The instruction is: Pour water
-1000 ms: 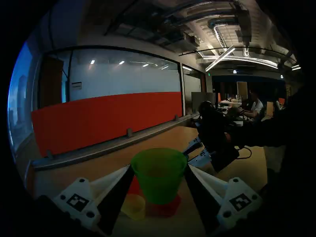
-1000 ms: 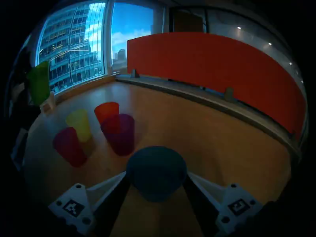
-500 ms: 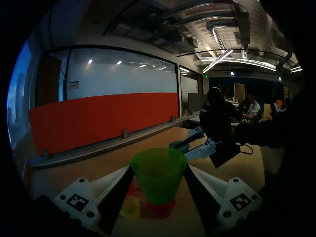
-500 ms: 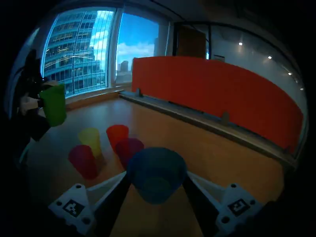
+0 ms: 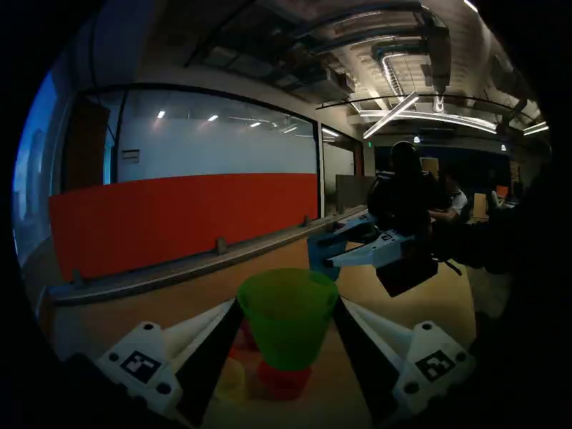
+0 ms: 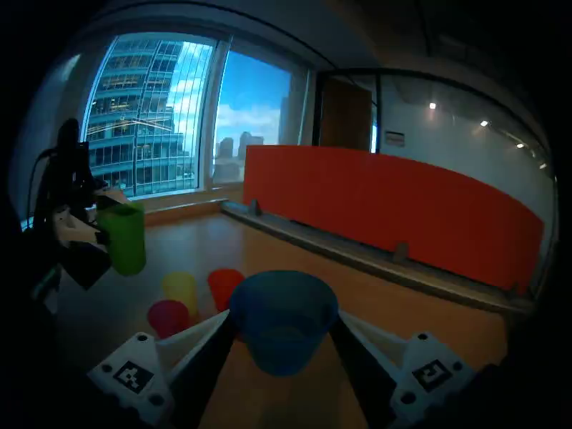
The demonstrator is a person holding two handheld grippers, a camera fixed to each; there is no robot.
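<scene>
Left tongs [image 5: 287,303] clamped on green cup [image 5: 287,325], right tongs [image 6: 283,316] clamped on blue cup [image 6: 283,332], above yellow cup [image 6: 180,289], red cup [image 6: 224,284].

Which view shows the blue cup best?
The right gripper view: the blue cup sits large and close, rim and inside visible. In the left gripper view it is small, farther off, seen side-on.

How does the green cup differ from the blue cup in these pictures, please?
Colour: the green cup is translucent green, the blue cup blue. Holder: the green cup sits in the left gripper, the blue cup in the right gripper. Shared: both are tapered, upright and held above the table.
</scene>
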